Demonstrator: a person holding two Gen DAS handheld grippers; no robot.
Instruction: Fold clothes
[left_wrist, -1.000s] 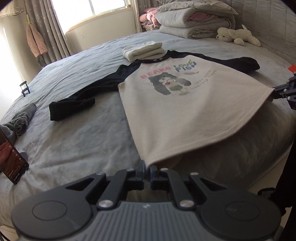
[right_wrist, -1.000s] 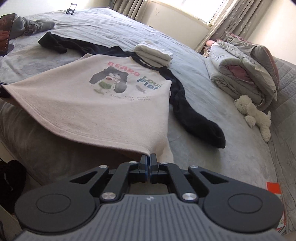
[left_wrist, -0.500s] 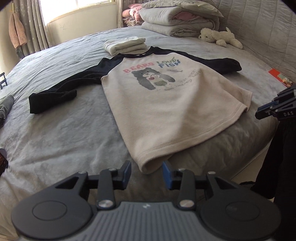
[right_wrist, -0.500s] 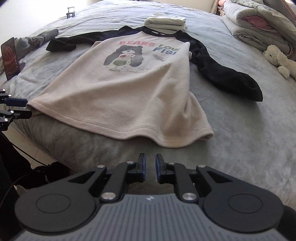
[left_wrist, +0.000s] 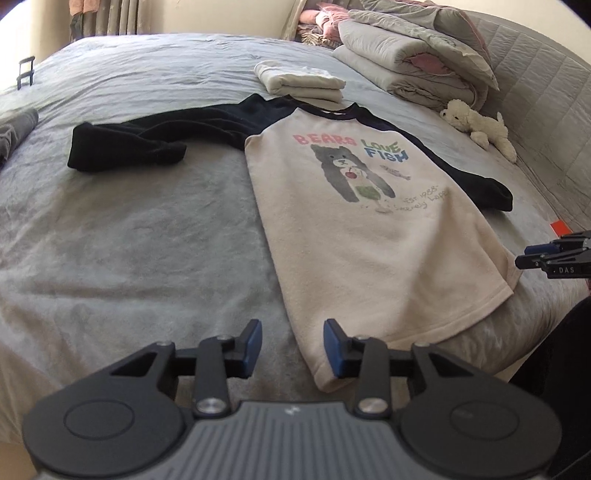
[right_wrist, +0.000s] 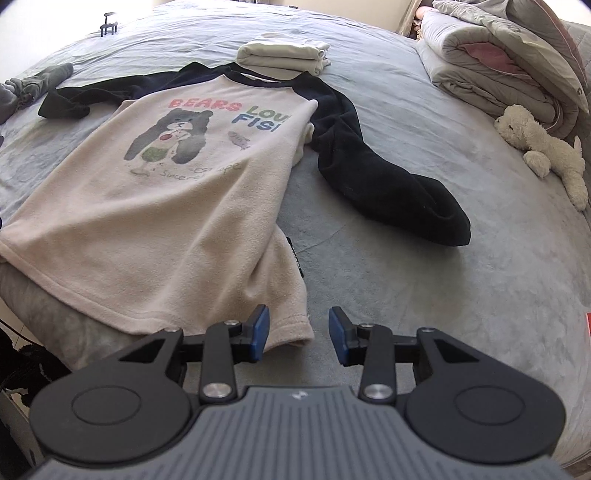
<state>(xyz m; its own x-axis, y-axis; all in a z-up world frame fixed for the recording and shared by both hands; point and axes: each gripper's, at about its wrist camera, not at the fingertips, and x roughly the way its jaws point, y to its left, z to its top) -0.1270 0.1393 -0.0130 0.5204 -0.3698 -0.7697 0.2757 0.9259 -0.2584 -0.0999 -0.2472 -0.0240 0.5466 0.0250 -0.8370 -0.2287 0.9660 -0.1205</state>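
Fleecy cream shirt (left_wrist: 369, 236) with dark sleeves lies flat on the grey bed (left_wrist: 147, 240), hem at the near edge — soft, light, floppy. Left gripper (left_wrist: 292, 349) easing shut, right gripper (right_wrist: 298, 329) widening, both empty; best pinched at a sleeve seam.

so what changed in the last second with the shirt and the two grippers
Both let go. The left hand-held gripper and right hand-held gripper had each pinched a hem corner of the bear shirt; the left's jaws are closing a little, the right's opening, neither gripping cloth. The hem dropped onto the bed. Sleeves and folded stack stayed.
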